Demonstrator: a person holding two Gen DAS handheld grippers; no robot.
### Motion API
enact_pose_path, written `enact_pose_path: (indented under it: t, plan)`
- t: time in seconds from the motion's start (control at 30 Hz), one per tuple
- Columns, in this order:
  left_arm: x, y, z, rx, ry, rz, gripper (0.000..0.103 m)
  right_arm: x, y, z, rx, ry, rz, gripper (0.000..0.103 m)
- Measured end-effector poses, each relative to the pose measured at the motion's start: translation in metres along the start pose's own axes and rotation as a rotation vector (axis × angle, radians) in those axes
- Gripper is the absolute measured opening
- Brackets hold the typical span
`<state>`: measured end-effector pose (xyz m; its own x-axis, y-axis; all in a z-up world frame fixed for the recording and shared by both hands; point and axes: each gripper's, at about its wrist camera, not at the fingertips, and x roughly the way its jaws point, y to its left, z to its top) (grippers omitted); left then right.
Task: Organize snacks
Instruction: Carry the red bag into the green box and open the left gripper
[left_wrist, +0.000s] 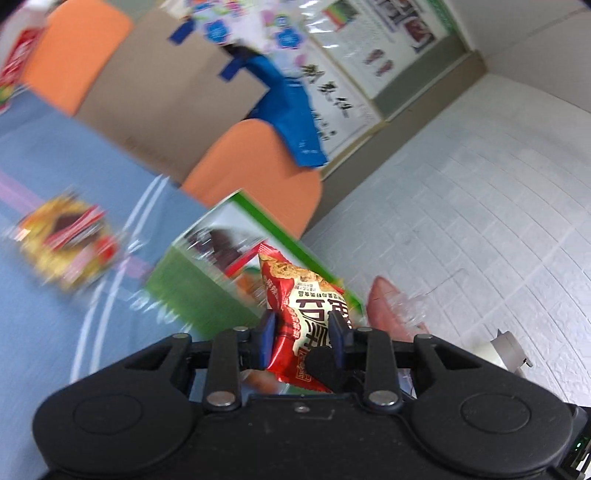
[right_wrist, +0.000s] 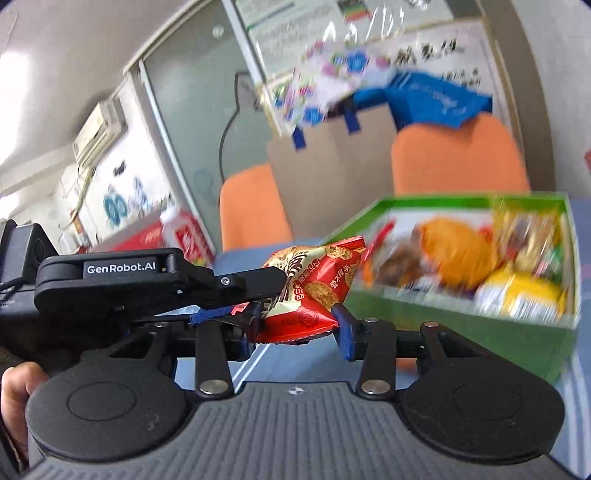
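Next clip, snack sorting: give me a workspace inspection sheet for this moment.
Surface: blue table with white lines, blurred.
Job's things: red snack packet held off the table; green box holds several snacks; yellow-red packet lies loose on the table.
Clutter: red cartons at the far edge.
Grippers: left tool shut on the red snack packet; right tool flanks the same packet, pressing or not unclear.
Cables: dark cable against the glass panel.
Surroundings: orange chairs, cardboard sheet, wall posters.

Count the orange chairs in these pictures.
2. One orange chair stands left of the cardboard sheet; the other is right of it, behind the green box. More may be hidden out of view.
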<state>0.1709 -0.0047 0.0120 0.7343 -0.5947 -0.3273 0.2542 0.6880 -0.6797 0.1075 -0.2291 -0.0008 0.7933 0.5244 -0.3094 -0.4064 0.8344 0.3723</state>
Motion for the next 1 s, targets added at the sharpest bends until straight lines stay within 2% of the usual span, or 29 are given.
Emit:
enact_pose_path:
  t: [0.2,0.47,0.53,0.57,0.6,0.63,0.7,0.73,0.77,0.87,1.0]
  plan:
    - [0.045,-0.017,0.028,0.039,0.003,-0.046,0.035,0.012,-0.027,0.033,-0.011,-0.079,-0.042,0.073]
    - [0.084,-0.019,0.043,0.054,0.009,-0.023,0.037,0.035,-0.052,0.051,-0.032,-0.104,-0.100,0.073]
    - [0.091,-0.016,0.046,0.052,0.010,-0.013,0.048,0.039,-0.055,0.051,-0.042,-0.108,-0.109,0.071]
    - [0.094,-0.014,0.046,0.058,0.016,-0.003,0.065,0.043,-0.056,0.051,-0.050,-0.111,-0.116,0.071]
    - [0.096,-0.012,0.045,0.067,0.020,0.015,0.095,0.046,-0.057,0.050,-0.059,-0.114,-0.126,0.069]
    - [0.096,-0.011,0.042,0.080,0.018,0.040,0.103,0.051,-0.058,0.049,-0.077,-0.112,-0.136,0.071]
    - [0.087,-0.009,0.035,0.118,-0.015,0.097,0.103,0.060,-0.060,0.043,-0.126,-0.094,-0.155,0.080]
    - [0.081,-0.008,0.032,0.132,-0.030,0.109,0.103,0.060,-0.059,0.039,-0.150,-0.097,-0.171,0.094]
    - [0.074,-0.006,0.030,0.142,-0.034,0.103,0.103,0.057,-0.058,0.035,-0.174,-0.104,-0.186,0.103]
    - [0.051,-0.001,0.026,0.134,-0.039,0.091,0.103,0.039,-0.053,0.024,-0.208,-0.157,-0.195,0.103]
    - [0.017,0.002,0.020,0.113,-0.078,0.100,0.103,0.016,-0.042,0.019,-0.210,-0.174,-0.164,0.103]
